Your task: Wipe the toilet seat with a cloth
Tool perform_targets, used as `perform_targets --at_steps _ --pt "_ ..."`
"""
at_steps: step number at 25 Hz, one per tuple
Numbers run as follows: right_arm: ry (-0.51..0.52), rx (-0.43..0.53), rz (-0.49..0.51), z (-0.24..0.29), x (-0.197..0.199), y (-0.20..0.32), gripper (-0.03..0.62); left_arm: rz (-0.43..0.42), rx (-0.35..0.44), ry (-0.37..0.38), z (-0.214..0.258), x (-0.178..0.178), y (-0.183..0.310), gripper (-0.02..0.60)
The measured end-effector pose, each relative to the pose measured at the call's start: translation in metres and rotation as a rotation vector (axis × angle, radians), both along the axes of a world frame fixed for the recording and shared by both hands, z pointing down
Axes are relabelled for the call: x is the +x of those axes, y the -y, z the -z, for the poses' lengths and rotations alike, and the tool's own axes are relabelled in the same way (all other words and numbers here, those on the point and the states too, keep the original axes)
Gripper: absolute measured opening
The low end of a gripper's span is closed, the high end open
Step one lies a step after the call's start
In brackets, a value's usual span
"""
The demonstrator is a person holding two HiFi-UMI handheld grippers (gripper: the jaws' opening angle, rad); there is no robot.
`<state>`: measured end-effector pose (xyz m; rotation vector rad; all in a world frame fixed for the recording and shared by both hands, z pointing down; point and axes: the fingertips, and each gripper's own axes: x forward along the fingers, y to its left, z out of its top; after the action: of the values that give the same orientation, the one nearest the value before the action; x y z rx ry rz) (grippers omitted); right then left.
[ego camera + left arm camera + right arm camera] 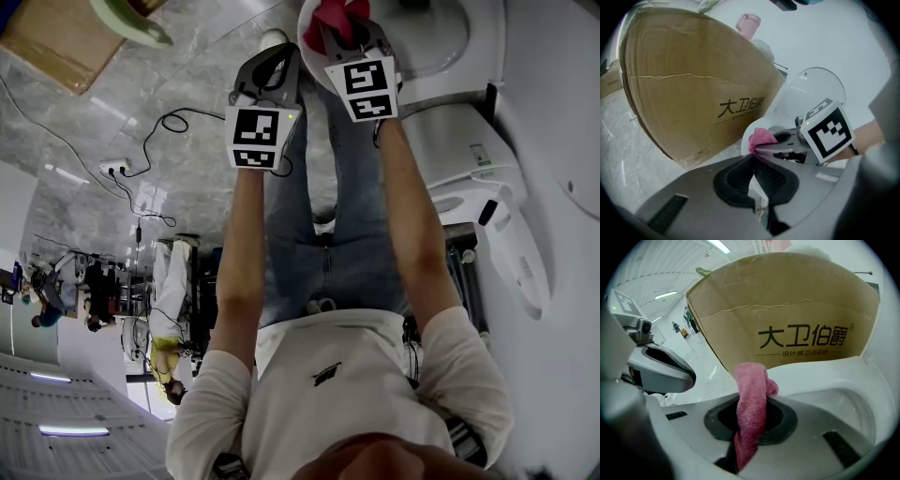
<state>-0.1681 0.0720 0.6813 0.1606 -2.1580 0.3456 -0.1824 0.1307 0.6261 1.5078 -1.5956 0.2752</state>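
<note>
**Head view.** Shows both arms stretched forward, with the right gripper [345,28] at the edge of the toilet [441,52] and a pink cloth [337,13] bunched at its tip. Judged to be held there so that the cloth meets the seat first, ahead of the metal. Shows the left gripper [277,66] just beside it and off the toilet. Judged to be kept aside and out of the wiping path.

**Left gripper view.** Finds its own pads closed tip to tip with nothing pinched between them. Looks across at the right gripper, nipped narrow on the cloth close to the white rim. Cannot confirm contact between cloth and rim from here. Records a cardboard box [693,84] standing close behind the toilet, with a pink cup [748,24] beyond it.

**Right gripper view.** Confirms a firm clamp on the cloth, which is pinched partway along its length. One fold pokes forward over the rim and the rest trails back between the pads. Places the bowl to the lower right. Judged ready for a stroke along the rim, with the protruding fold serving as the wiping face and the box a likely snag on the far side
</note>
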Motion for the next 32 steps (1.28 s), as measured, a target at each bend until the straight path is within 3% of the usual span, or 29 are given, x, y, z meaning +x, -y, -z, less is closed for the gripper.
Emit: perform_targets --at_steps 19,32 --pt "0.071 -0.006 0.007 0.005 -0.031 0.043 0.048 0.019 0.004 0.028 0.001 -0.013 0.043 0.011" --pt "0.091 0.014 -0.016 0.008 -0.028 0.086 0.048 0.043 0.012 0.05 0.004 -0.017 0.077 0.011"
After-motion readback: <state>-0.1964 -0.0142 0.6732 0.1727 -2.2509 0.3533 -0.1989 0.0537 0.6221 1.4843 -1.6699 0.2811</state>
